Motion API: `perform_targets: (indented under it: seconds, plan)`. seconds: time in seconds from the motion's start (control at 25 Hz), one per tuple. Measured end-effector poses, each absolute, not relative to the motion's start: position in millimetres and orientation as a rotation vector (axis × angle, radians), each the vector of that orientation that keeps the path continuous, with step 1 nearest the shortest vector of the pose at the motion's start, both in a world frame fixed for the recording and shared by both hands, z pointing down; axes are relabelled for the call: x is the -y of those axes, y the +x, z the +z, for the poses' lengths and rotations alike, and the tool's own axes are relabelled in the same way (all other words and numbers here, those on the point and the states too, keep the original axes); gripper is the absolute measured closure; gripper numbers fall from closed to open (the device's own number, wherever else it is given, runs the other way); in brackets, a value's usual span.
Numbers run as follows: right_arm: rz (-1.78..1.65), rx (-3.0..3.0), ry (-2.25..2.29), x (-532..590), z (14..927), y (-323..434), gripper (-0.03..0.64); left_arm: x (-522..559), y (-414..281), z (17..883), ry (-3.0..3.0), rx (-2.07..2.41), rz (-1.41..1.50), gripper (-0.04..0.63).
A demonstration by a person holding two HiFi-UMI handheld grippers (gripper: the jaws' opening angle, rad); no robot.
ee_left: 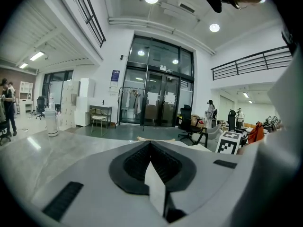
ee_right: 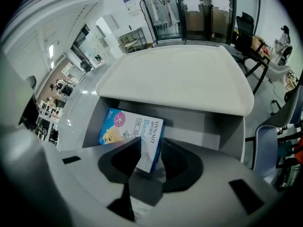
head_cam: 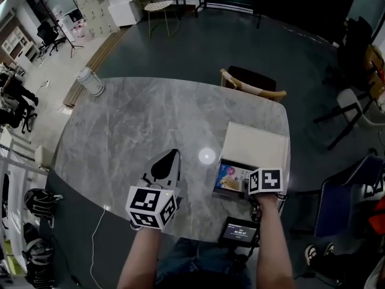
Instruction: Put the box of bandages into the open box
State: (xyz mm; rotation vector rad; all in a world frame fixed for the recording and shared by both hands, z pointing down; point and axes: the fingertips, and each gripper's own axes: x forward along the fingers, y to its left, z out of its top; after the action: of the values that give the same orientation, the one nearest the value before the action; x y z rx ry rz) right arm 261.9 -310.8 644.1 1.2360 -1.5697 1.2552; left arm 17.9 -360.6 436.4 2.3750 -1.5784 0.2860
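The box of bandages (head_cam: pixel 231 176), blue and white with pink print, lies tilted inside the open white box (head_cam: pixel 252 144) at the table's right near corner. In the right gripper view the box of bandages (ee_right: pixel 129 135) leans on the open box's left wall, below its raised lid (ee_right: pixel 175 77). My right gripper (ee_right: pixel 151 144) is open, its jaws on either side of the bandage box's near end. In the head view the right gripper (head_cam: pixel 251 184) sits over the box's near rim, mostly under its marker cube. My left gripper (head_cam: pixel 173 156) rests on the table to the left, shut and empty, as the left gripper (ee_left: pixel 150 144) view confirms.
The grey marble table (head_cam: pixel 138 125) has rounded corners. A wooden chair (head_cam: pixel 252 83) stands at its far edge, and a blue chair (head_cam: pixel 343 197) to the right. A small screen (head_cam: pixel 239 230) hangs at the near edge by my right arm.
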Motion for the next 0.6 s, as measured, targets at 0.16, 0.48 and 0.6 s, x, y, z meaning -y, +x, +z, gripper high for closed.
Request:
perform_targets:
  seconds: [0.16, 0.48, 0.6]
  plan:
    - [1.314, 1.602, 1.273, 311.6, 638.1, 266.1, 0.483, 364.5, 13.5, 419.1, 2.412, 1.6, 0.267, 0.583]
    - [1.278, 1.816, 1.305, 323.9, 579.2, 264.2, 0.586, 371.9, 15.9, 394.1, 2.486, 1.604, 0.206, 0.583]
    - [1.196, 1.944, 1.272, 331.1, 547.3, 255.9, 0.592, 374.5, 18.2, 384.0, 2.509, 1.606, 0.185, 0.583]
